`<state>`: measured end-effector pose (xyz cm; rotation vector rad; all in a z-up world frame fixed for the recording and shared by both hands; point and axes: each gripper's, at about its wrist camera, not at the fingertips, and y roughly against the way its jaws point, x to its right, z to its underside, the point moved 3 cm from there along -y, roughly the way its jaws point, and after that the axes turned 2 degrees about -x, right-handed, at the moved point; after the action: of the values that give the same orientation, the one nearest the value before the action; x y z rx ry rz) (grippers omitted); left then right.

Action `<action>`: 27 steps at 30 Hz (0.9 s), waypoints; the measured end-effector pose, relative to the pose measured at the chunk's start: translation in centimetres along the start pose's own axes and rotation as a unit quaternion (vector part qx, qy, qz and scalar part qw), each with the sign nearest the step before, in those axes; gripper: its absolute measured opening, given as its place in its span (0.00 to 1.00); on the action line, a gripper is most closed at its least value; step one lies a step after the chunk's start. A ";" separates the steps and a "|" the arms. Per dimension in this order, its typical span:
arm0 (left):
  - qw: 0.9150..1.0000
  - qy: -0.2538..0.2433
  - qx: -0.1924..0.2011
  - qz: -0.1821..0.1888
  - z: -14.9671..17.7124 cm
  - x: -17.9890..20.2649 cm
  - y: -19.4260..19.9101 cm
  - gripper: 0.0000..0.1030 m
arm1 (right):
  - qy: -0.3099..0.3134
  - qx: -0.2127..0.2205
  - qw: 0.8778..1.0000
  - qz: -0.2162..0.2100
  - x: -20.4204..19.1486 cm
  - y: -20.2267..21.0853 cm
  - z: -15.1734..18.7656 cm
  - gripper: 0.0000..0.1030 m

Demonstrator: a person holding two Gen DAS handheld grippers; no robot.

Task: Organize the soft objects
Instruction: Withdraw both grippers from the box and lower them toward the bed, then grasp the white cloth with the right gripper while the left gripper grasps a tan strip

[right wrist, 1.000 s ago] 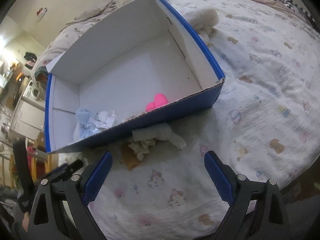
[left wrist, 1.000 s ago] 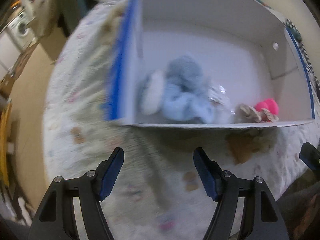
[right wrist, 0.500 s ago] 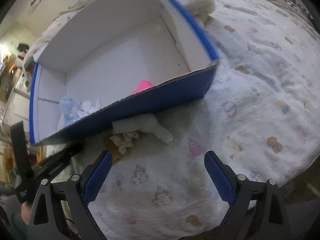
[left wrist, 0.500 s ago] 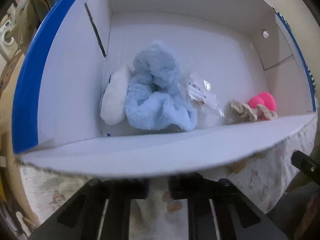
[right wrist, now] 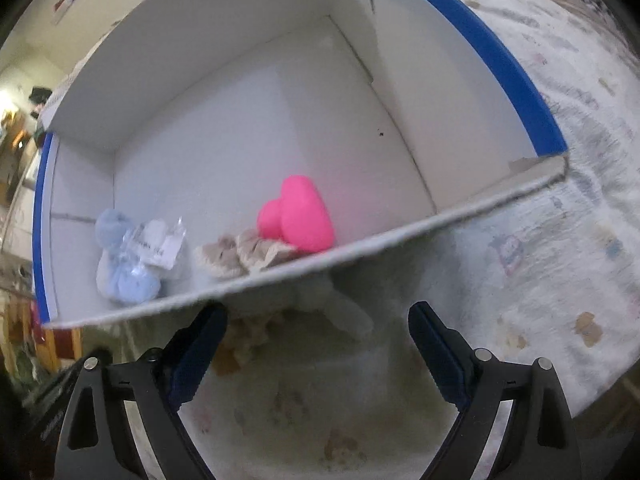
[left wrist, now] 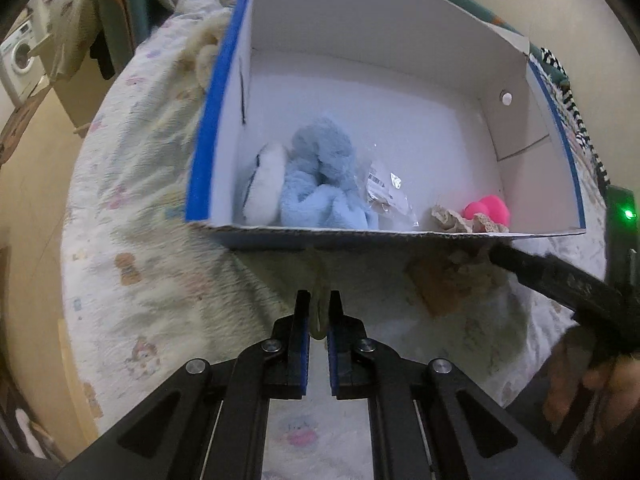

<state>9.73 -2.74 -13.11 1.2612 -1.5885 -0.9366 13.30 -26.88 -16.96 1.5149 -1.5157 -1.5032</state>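
A blue-and-white cardboard box (left wrist: 218, 92) lies on a patterned bedspread (left wrist: 132, 280). Inside are a light blue plush (left wrist: 320, 176), a white soft piece (left wrist: 262, 188), a clear plastic packet (left wrist: 386, 190), a beige crocheted piece (left wrist: 452, 218) and a pink heart-shaped soft toy (right wrist: 298, 214). My left gripper (left wrist: 318, 316) is shut on a fold of the bedspread just in front of the box. My right gripper (right wrist: 316, 336) is open, its fingers either side of a white plush (right wrist: 336, 304) lying against the box's front wall (right wrist: 360, 256).
Cream soft items (left wrist: 206, 54) lie on the bed behind the box's left side. A washing machine (left wrist: 18, 54) and hanging clothes (left wrist: 108, 16) stand beyond the bed's left edge. A brown patch (left wrist: 444, 284) lies by the box front.
My left gripper has shut, pinching the bedspread, and drawn back from the box. My right gripper has moved in close to the box front, around the white plush.
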 end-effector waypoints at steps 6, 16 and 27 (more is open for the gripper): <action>1.000 0.004 -0.002 -0.007 0.2 -0.9 0.3 0.07 | 0.005 -0.019 1.000 -0.005 0.1 -2.1 -0.3 0.41; 1.000 0.028 0.006 0.000 0.1 -2.1 1.0 0.07 | 0.008 0.005 1.000 -0.015 -0.5 1.7 1.4 0.28; 0.999 0.037 0.037 0.008 2.5 -2.3 4.2 0.07 | 0.038 0.032 0.997 -0.060 -2.3 7.1 5.3 0.28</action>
<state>6.25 0.45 -10.49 1.3171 -1.5849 -0.8185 6.64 -24.75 -11.05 1.7071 -1.4649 -1.4568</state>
